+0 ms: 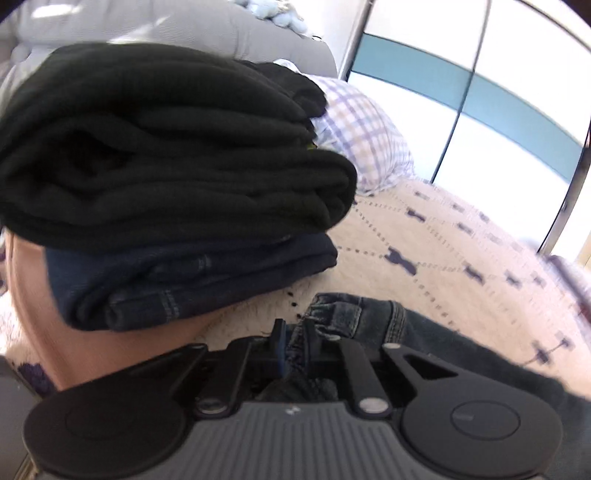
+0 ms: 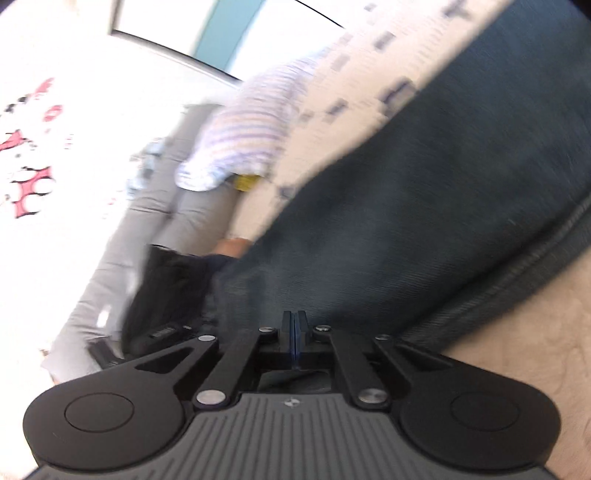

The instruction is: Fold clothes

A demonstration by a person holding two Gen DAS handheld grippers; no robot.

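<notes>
A pair of blue jeans (image 1: 391,321) lies on the cream bedspread (image 1: 461,251). My left gripper (image 1: 295,336) is shut on the jeans' frayed hem, low over the bed. In the right wrist view the same jeans (image 2: 424,203) stretch away as a wide dark blue panel. My right gripper (image 2: 294,328) is shut with its pads together at the near edge of the denim; the view is blurred and I cannot tell if cloth is pinched. A stack of folded clothes stands to the left: black knit garments (image 1: 166,147) on folded dark jeans (image 1: 192,284).
A checked pillow (image 1: 365,136) lies behind the stack, by a grey headboard (image 1: 184,26). Wardrobe doors with a teal band (image 1: 461,85) stand beyond the bed. In the right wrist view the pillow (image 2: 251,122) and grey headboard (image 2: 173,221) appear tilted.
</notes>
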